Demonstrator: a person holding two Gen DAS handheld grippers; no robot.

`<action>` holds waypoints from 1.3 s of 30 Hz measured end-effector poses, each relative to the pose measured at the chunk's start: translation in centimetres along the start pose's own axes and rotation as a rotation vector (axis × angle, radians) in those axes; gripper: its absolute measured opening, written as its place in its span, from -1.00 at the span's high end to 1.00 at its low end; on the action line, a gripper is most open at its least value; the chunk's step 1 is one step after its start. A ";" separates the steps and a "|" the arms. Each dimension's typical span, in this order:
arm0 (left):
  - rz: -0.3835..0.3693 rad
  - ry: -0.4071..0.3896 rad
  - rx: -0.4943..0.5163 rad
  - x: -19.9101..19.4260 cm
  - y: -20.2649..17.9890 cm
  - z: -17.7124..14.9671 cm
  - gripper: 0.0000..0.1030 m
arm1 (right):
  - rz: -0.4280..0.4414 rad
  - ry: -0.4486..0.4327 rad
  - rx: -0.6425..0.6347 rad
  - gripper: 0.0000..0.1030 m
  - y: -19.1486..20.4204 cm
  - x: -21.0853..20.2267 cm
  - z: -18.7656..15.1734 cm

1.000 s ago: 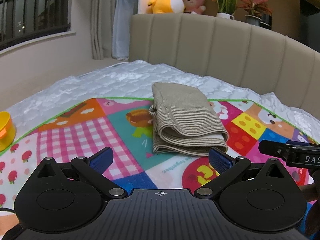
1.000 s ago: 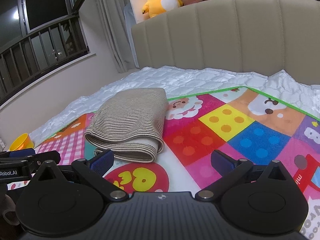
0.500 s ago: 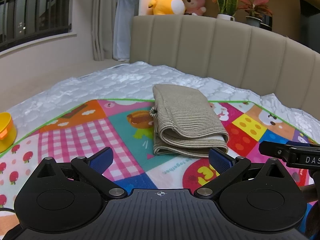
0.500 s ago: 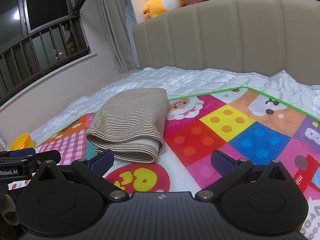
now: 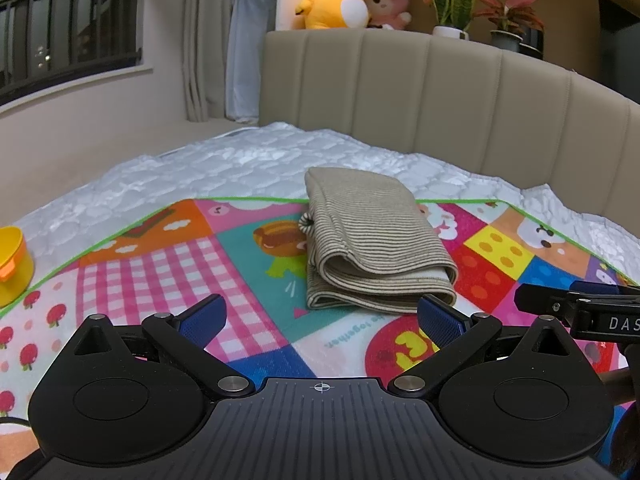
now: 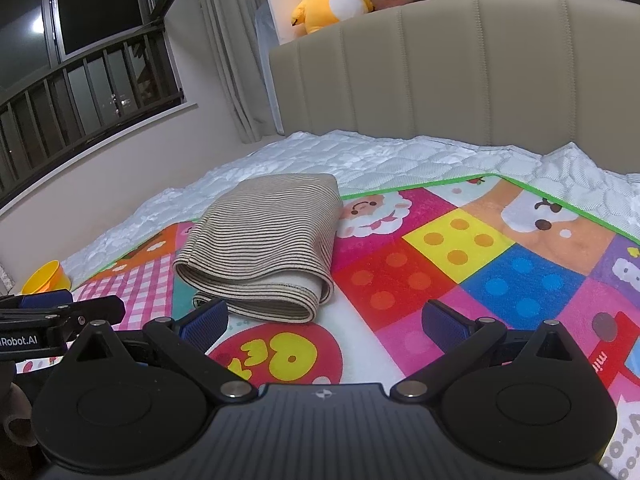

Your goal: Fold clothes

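The garment, a beige striped knit, lies folded into a compact bundle on the mat, straddling the mat's green far edge so that its far end rests on the white quilt. Several layers show at its near end, stacked and rounded, with a small loop of fabric poking out on the side toward the yellow cup. Judging from this, the folding of this piece looks finished: no sleeve or hem trails loose, and the bundle holds its shape by itself.

The left gripper hangs over the mat just short of the garment's near end, its jaws spread wide and empty. The right gripper sits beside it, also spread wide with nothing between the pads, the garment off toward its left finger. Neither touches the cloth.

What is left, if anything, seems small: perhaps tucking in that loop or squaring the bundle. No other clothes show on the mat or quilt in either view.
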State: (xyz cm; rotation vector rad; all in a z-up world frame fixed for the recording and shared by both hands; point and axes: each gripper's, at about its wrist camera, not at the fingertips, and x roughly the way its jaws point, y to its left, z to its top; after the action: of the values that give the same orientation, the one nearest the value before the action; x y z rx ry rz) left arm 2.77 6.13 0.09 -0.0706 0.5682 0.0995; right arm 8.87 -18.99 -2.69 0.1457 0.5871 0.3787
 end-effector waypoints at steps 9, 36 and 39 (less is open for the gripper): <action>0.002 0.001 0.002 0.1 0.0 0.0 -1.00 | 0.000 0.001 -0.002 -1.00 0.0 0.0 0.0; 0.007 -0.001 0.006 0.0 0.0 0.1 -1.00 | -0.003 0.001 -0.005 -1.00 0.0 0.0 0.0; 0.008 0.000 0.007 0.0 -0.1 0.1 -1.00 | -0.002 0.002 -0.007 -1.00 0.1 0.0 0.0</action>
State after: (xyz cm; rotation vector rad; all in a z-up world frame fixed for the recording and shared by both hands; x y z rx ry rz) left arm 2.77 6.07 0.16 -0.0615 0.5686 0.1052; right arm 8.81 -18.93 -2.67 0.1382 0.5882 0.3789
